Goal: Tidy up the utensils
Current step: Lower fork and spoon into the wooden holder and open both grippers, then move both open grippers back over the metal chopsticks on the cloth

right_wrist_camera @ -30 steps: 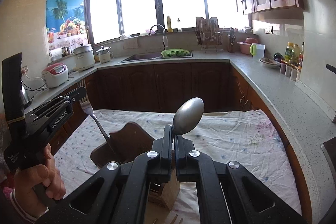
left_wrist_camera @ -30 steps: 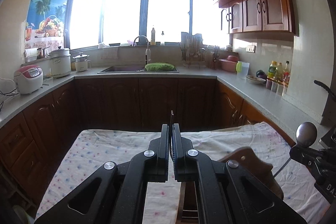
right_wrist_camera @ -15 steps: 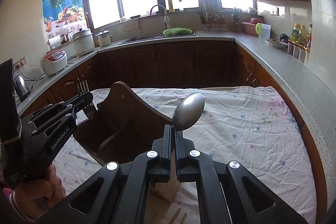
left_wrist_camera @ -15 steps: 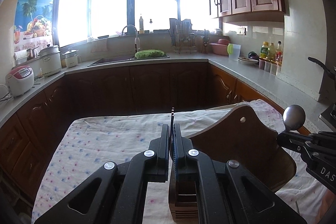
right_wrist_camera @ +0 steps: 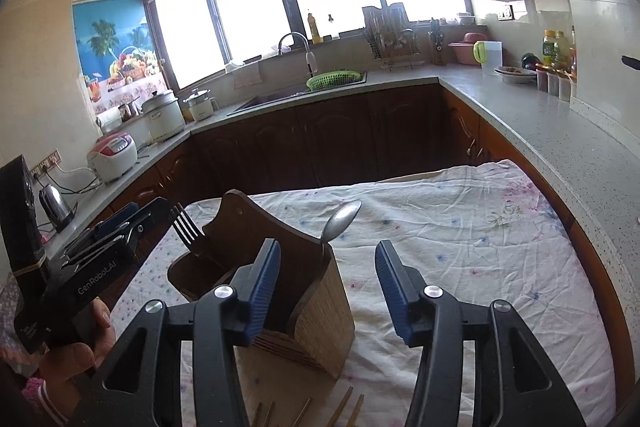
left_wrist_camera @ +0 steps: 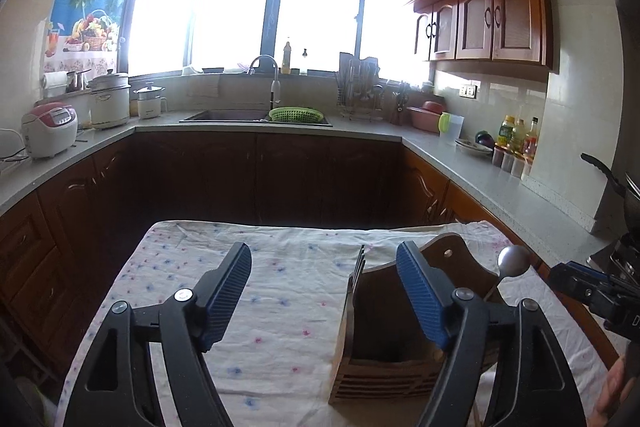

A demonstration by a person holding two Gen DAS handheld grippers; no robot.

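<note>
Left gripper [left_wrist_camera: 324,291]: jaws opening, spread wide, nothing pinched between the 2 blue pads; only cloth shows in the gap.
Right gripper [right_wrist_camera: 326,291]: jaws opening, spread, nothing pinched; the holder's right wall and bare cloth show between them.
Fork [right_wrist_camera: 188,231]: upright in the holder's left compartment, tines up, clear of the left gripper's fingers beside it.
Spoon [right_wrist_camera: 340,221]: standing in the holder's right compartment, bowl up and leaning right, free of both grippers.
Holder [right_wrist_camera: 320,307]: brown wooden utensil box with a tall curved back, resting on the cloth; in the left wrist view it sits behind the right pad.
Sticks [right_wrist_camera: 348,407]: several thin wooden sticks lying on the cloth at the lower edge, just in front of the holder; what they are I cannot tell.
Cloth [right_wrist_camera: 460,247]: white, with small flowers, wrinkled, covering the tabletop.
Hand [right_wrist_camera: 76,355]: person's left hand wrapped round the left gripper's handle.
Surroundings: kitchen counter [left_wrist_camera: 460,155], sink, green basket [left_wrist_camera: 296,114] and rice cooker [left_wrist_camera: 50,129], well apart from the tabletop.
</note>
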